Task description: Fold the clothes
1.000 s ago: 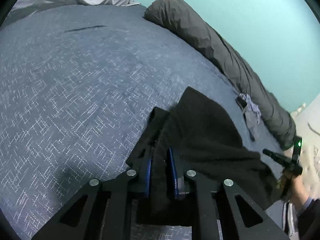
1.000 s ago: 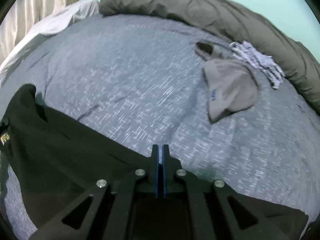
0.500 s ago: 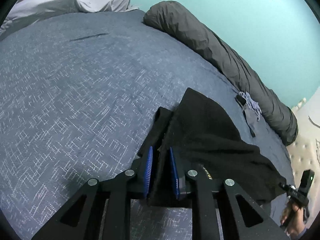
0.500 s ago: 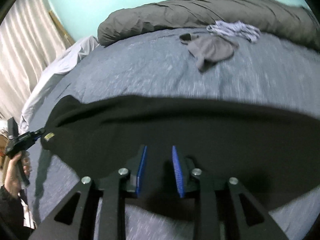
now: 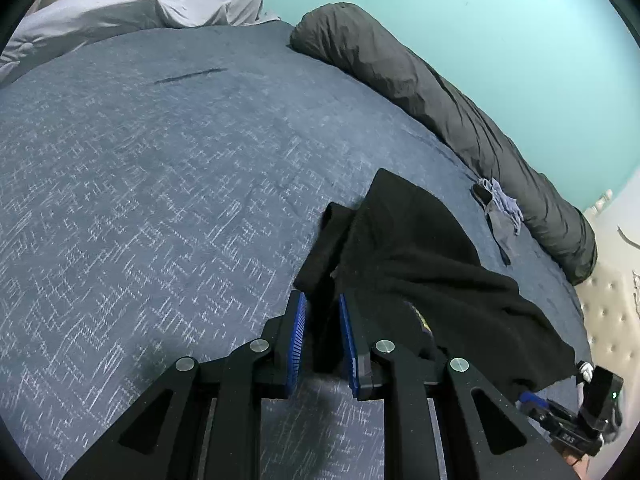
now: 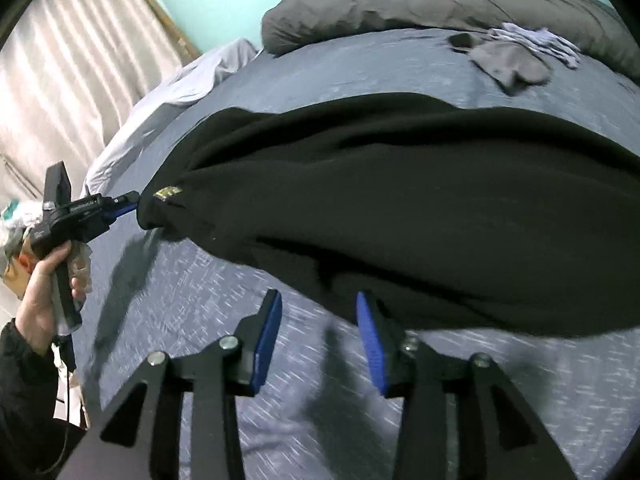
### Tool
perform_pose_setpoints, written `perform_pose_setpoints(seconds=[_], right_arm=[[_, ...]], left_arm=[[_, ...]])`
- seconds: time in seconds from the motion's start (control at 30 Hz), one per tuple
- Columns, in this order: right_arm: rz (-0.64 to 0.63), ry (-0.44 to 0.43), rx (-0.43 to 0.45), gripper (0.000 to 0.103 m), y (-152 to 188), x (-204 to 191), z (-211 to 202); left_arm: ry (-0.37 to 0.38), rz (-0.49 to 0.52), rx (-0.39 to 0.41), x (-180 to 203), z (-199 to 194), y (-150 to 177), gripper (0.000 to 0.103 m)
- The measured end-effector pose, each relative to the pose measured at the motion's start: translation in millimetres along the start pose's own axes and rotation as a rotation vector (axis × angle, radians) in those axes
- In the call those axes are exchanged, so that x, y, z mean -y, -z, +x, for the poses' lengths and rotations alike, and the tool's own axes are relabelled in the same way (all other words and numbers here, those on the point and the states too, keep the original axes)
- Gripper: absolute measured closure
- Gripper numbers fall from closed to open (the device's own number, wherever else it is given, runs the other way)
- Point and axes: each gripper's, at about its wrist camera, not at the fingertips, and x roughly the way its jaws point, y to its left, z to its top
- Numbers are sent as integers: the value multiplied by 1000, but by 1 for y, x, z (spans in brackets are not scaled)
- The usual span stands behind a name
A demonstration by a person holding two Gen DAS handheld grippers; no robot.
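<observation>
Our left tool holds one corner of the black garment between its blue pads, tightly closed on the cloth. Our right tool is opening; nothing is between its pads, and the garment edge lies just beyond them. We see the garment stretched across the near part of the blue bed. Far on the bed, near the rolled grey duvet, lie some small grey clothes.

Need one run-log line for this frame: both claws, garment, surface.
left claw: shut on black garment corner | right claw: opening, nothing between pads, garment edge just ahead | garment: draped across grey-blue bedspread
</observation>
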Motion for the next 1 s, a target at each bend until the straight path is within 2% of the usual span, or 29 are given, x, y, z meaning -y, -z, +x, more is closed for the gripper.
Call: perform_pose_setpoints(seconds=[0.27,0.33,0.4,0.47,0.77,0.83,0.97,1.0], right_arm=[[78,-22,13,61,-15,1,37],[67,-21,9,70,-16,-1,40],[39,-15,8,92,-13,-4,37],[14,-16,11,98,-9,-7,32],[-76,-20,-1,99,32,-19,11],[-83,-15,-12,99,36,-18,11],[-76,-16,5,99,26,-17,11],[-71,-17,8,98,22,-17,12]], left_arm=[[13,-3,6,-6,-5,2,84],[17,-9,6,-8,-5,1,84],[19,-11,5,-9,-5,1,84],[20,-12,6,-9,-6,1,84],[43,-1,-15,-5,-4,2,83],[52,2,-23,-4,-1,2,71],[90,7,-35,0,3,2,66],[99,12,-36,3,4,2,62]])
